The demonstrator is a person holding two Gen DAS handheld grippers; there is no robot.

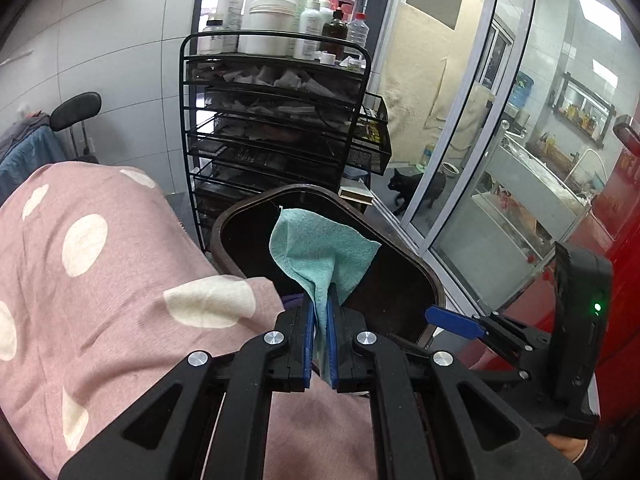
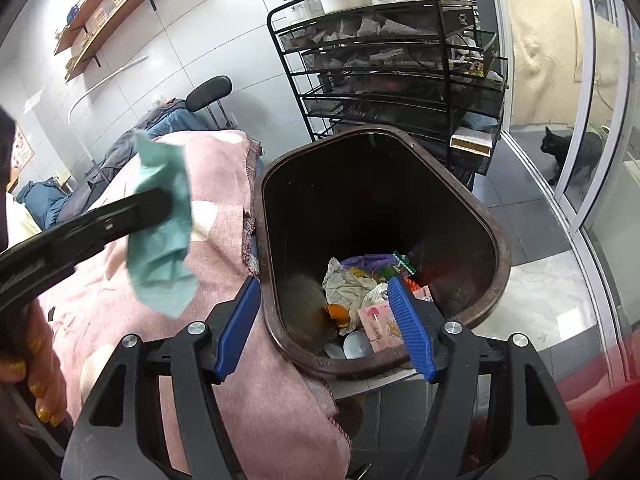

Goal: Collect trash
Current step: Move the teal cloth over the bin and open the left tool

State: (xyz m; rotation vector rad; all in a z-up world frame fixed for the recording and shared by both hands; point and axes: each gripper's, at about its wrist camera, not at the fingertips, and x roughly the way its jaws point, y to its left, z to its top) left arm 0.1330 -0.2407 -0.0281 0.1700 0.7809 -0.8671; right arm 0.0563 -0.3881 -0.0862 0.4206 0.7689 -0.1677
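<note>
Cloth [image 1: 320, 256], teal, was pinched tight in the left gripper [image 1: 320, 344] fingers, hanging over the pink bed cover [image 1: 100, 280] just beside the bin [image 2: 502, 256], not yet over its mouth. Bin already held paper, wrappers and peel, so part of the job looked done; this piece was left to drop. Right gripper [image 2: 324, 328] fingers stood wide and empty, straddling the bin's near rim. Rack [image 1: 276, 120] behind bin and glass door to the right limited room; approach from the bed side looked clear.

Black two-finger left gripper [image 1: 320, 332] and right gripper [image 2: 324, 322]: blue ribbed pads, silver screws, gold glitter nail polish
</note>
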